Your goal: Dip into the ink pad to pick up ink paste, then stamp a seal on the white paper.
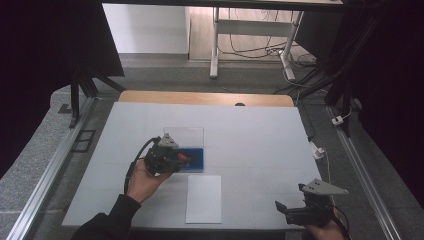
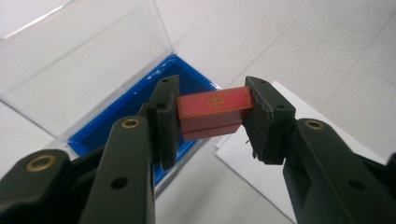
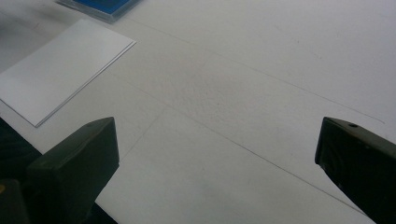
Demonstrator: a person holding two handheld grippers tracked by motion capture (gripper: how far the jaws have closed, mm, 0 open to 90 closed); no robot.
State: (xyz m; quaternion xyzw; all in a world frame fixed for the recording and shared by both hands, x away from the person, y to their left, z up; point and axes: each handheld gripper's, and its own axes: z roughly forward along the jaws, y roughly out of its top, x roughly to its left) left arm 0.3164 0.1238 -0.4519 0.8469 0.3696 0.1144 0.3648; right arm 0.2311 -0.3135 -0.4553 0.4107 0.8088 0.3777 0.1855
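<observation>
A white table [image 1: 260,150] carries an open blue case [image 1: 197,161] and a white sheet [image 1: 204,198].

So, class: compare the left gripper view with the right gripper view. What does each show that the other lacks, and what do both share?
Left gripper view alone: the left gripper shut on a red block with a gold mark, above the box's clear raised lid. Right gripper view alone: the right gripper, jaws wide apart with nothing between them, over bare white table. Shared: the blue box and the white paper sheet lying beside it.
</observation>
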